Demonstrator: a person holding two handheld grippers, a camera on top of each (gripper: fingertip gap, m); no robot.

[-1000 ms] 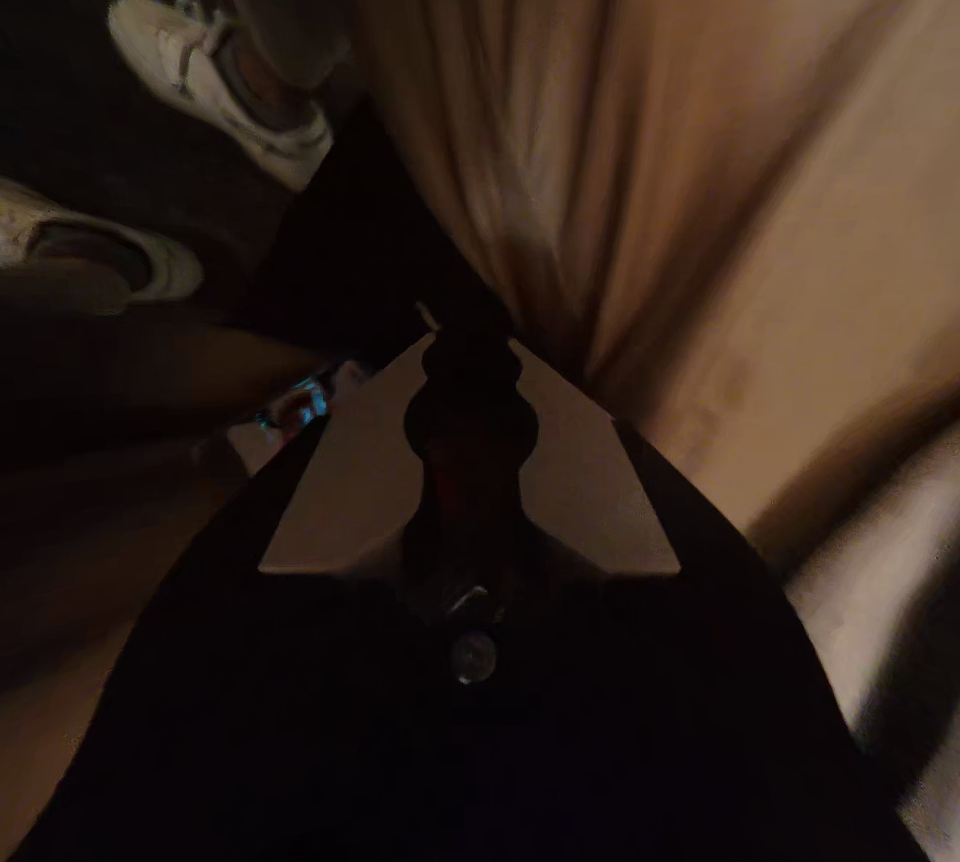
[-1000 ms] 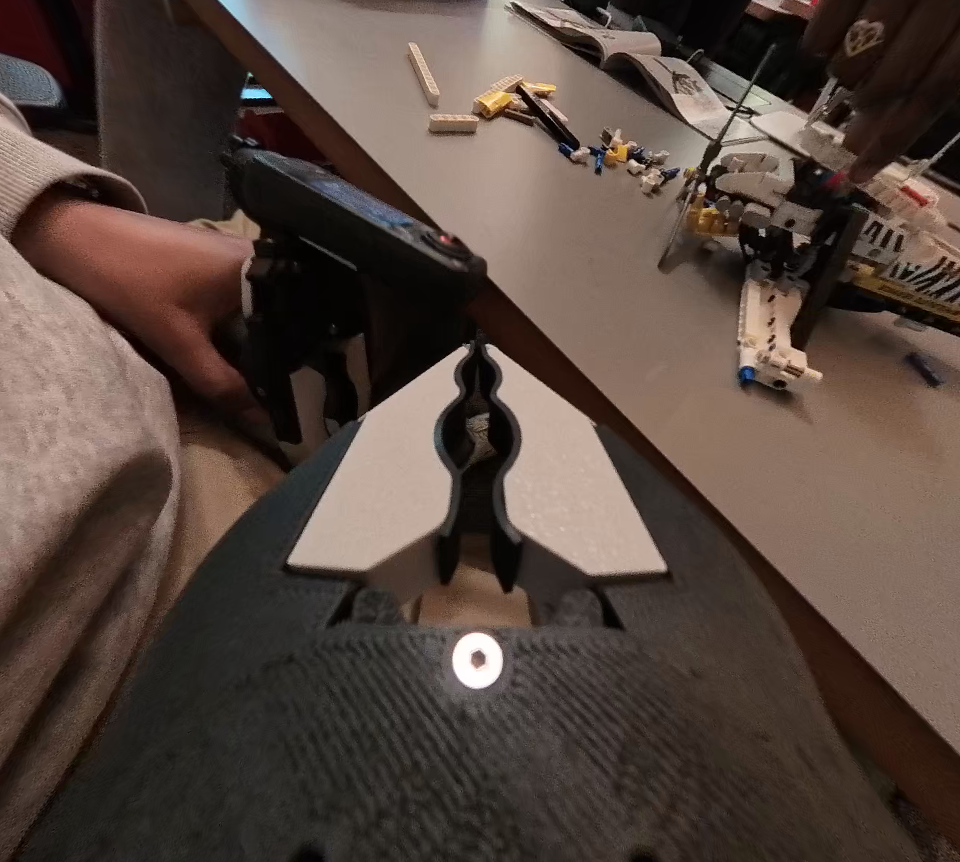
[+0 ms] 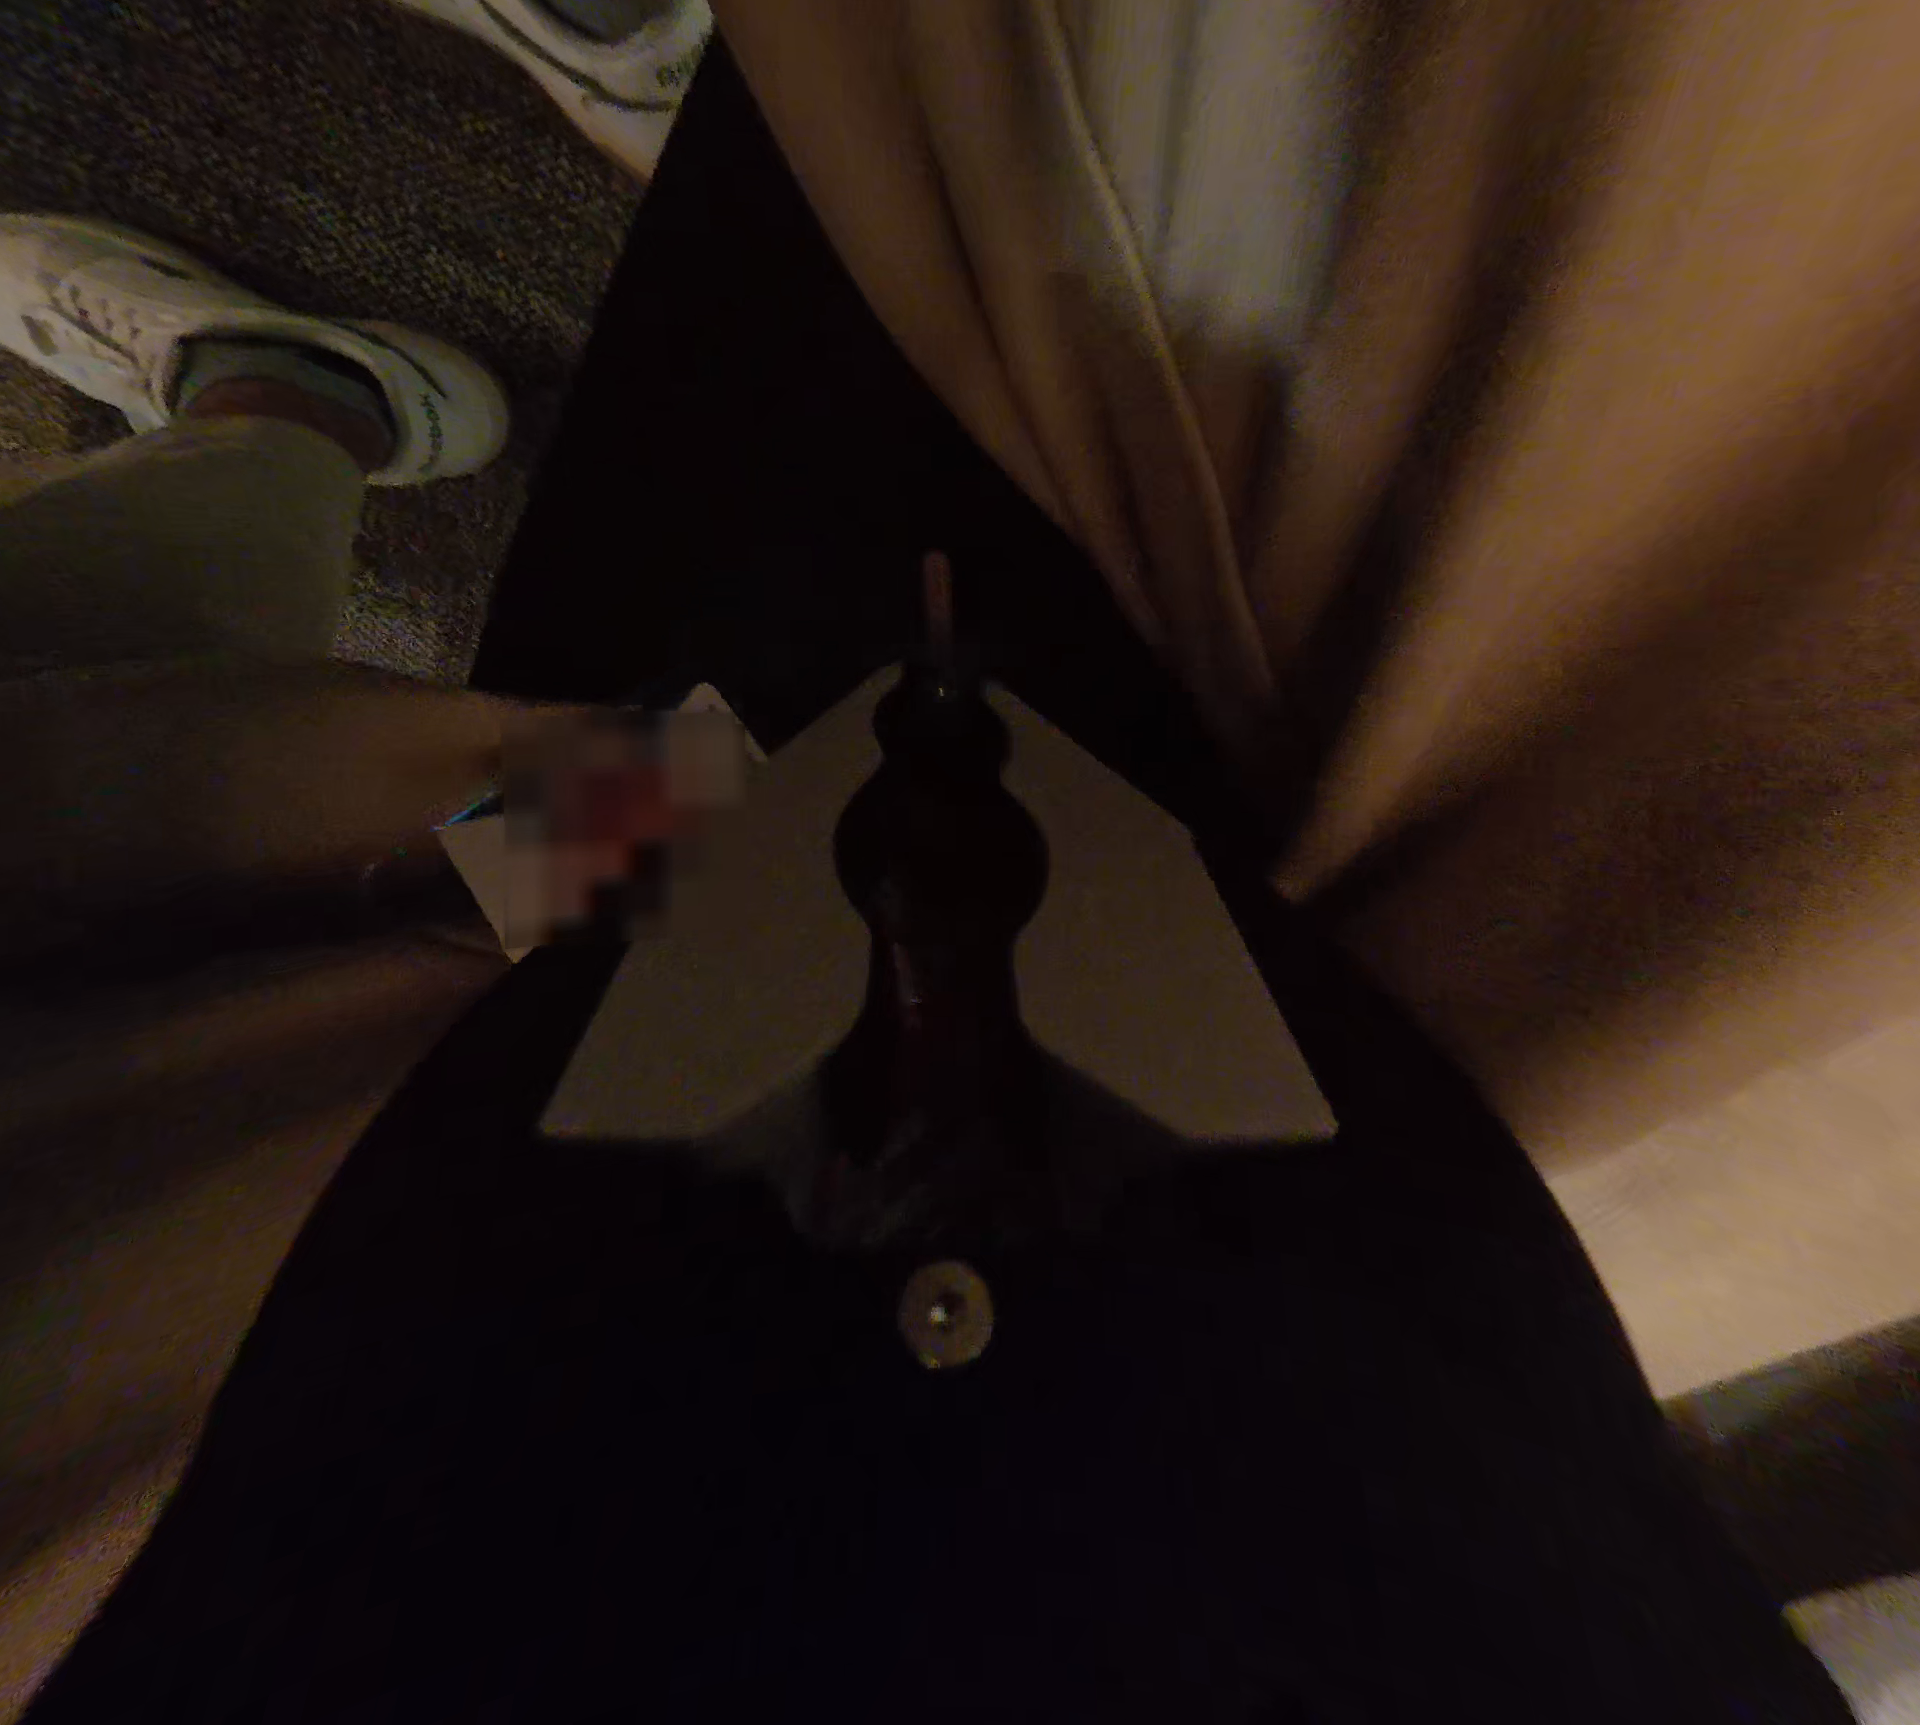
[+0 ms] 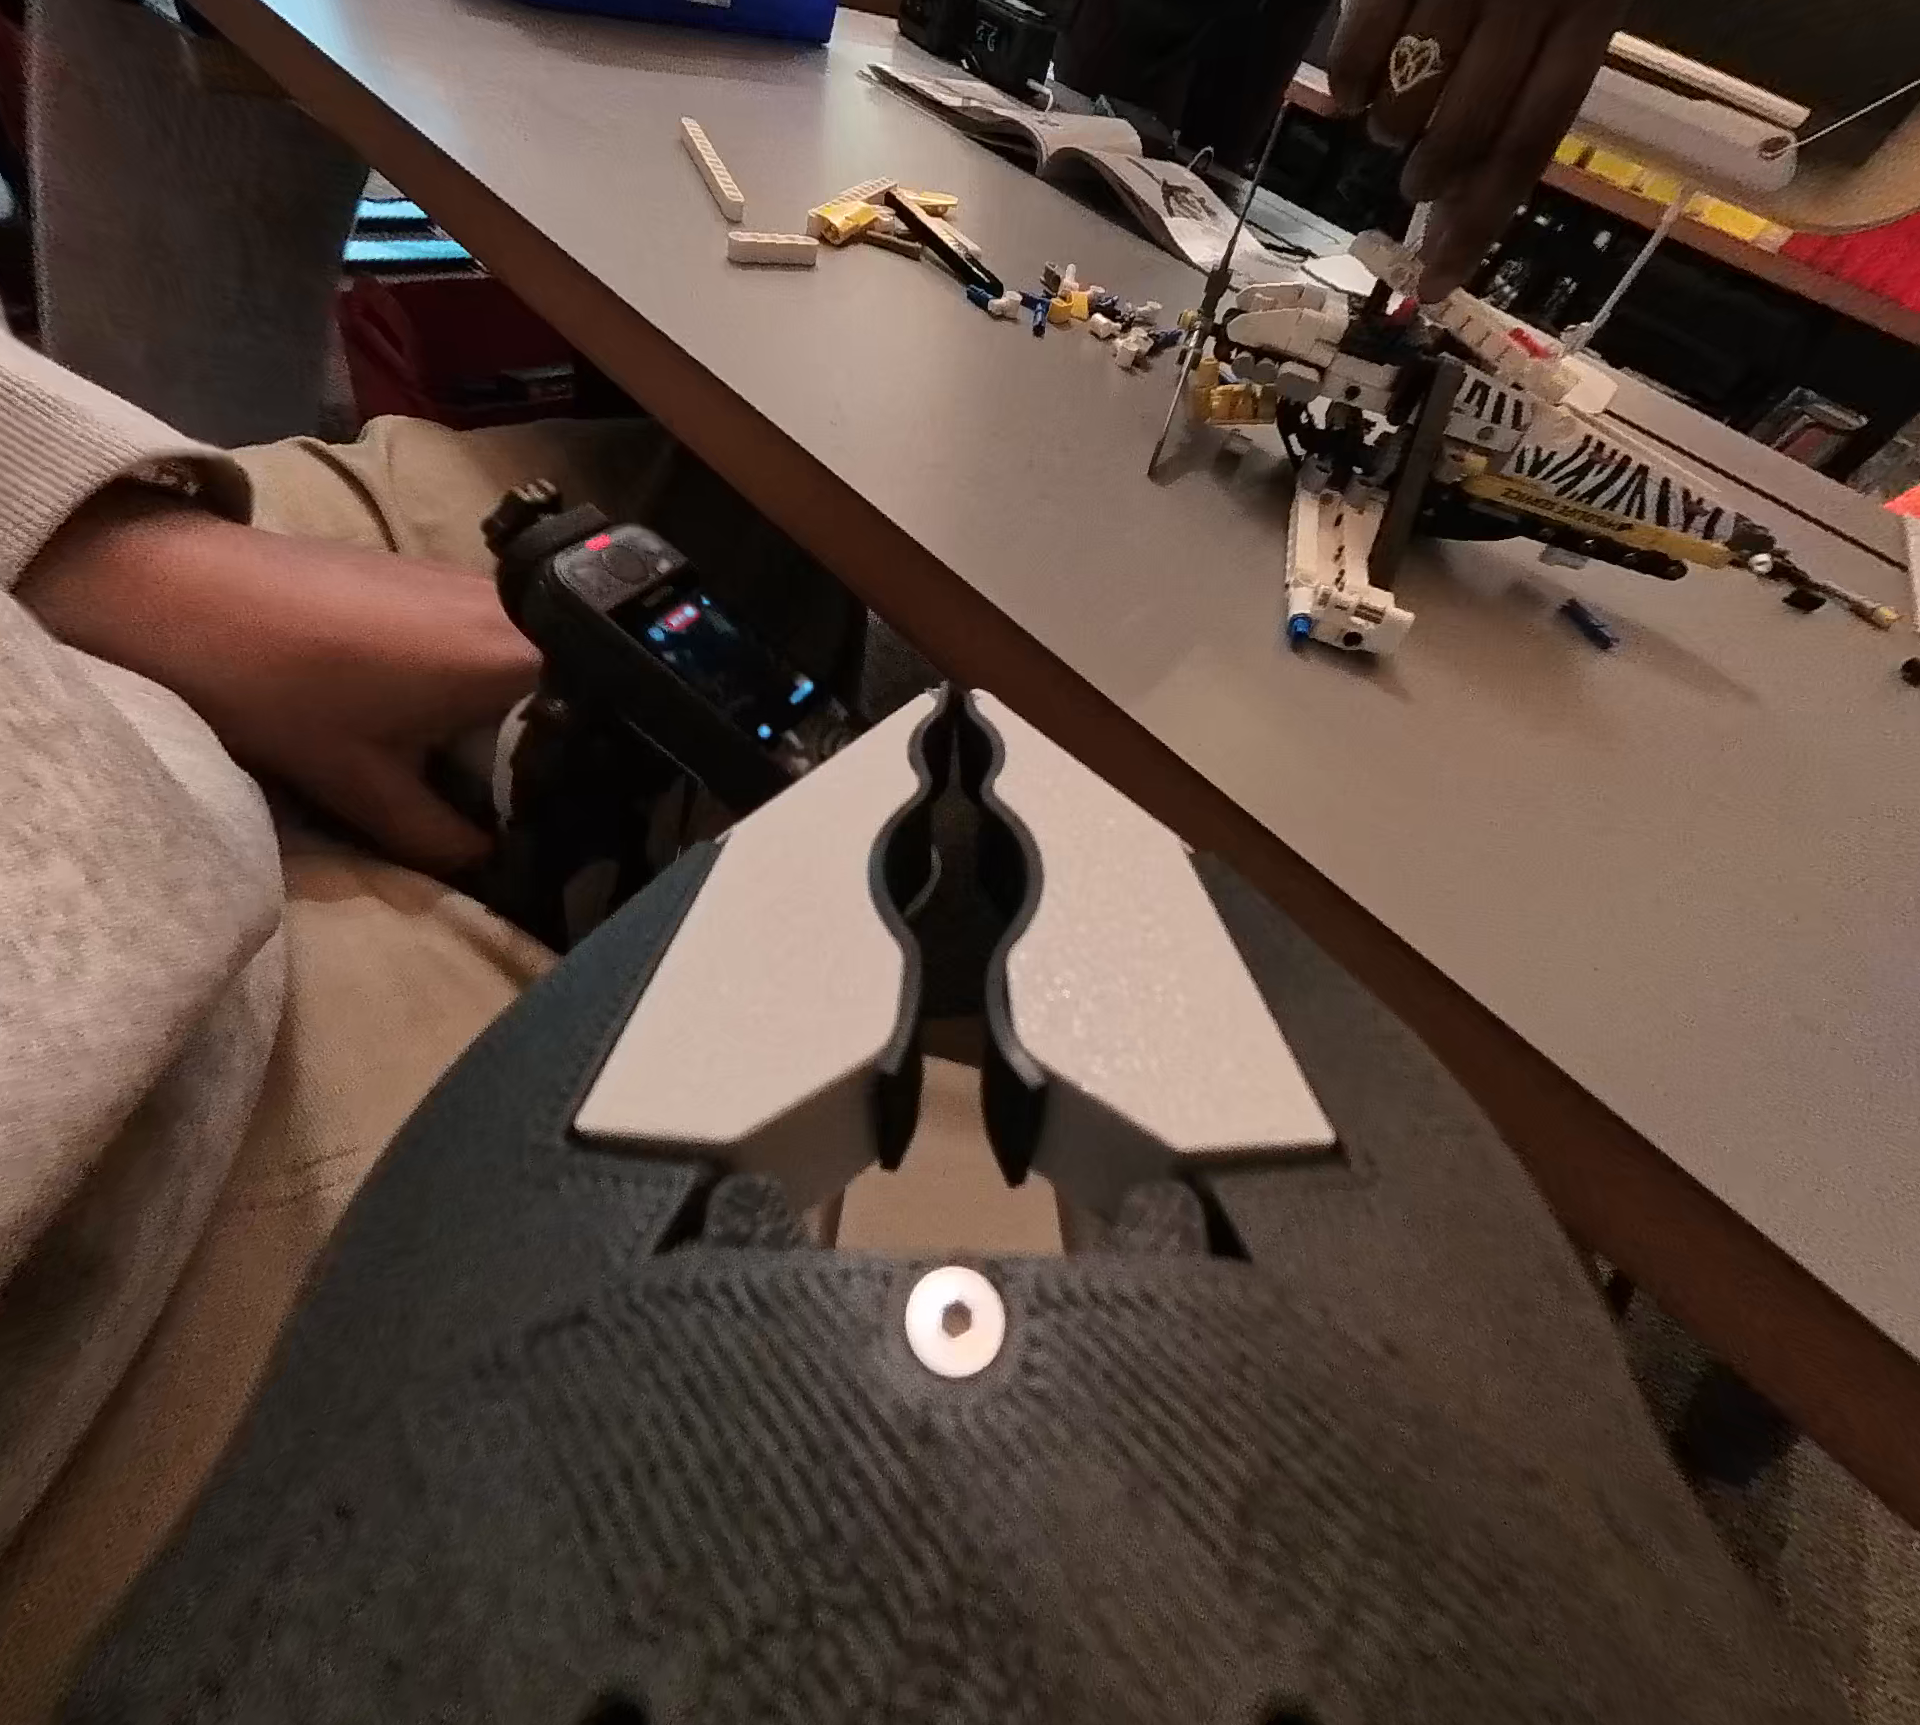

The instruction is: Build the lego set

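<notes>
Beyond and to the right of the right gripper [image 4: 958, 707], the grey bench [image 4: 1351, 844] runs diagonally, its brown front edge crossing just past the fingertips; these fingers are closed together on nothing. On the bench, well ahead and to the right, stands the half-built lego model [image 4: 1455, 418], a zebra-striped aircraft, with another person's hand [image 4: 1475, 44] pressing on its top. It looks light but brittle; thin rods and the white float would probably pop off, so I would grip the stiff body frame. Loose pieces [image 4: 1081, 314] lie left of it, small and likely slippery. Bare bench in front of the model gives room to work. The left gripper [image 3: 940, 688] hangs under the bench over trouser legs [image 3: 1039, 221] and shoes [image 3: 312, 387]; its fingers appear nearly shut, and a thin pin-like piece [image 3: 935, 605] seems to stick out between the tips, though the view is too dark to be sure.
</notes>
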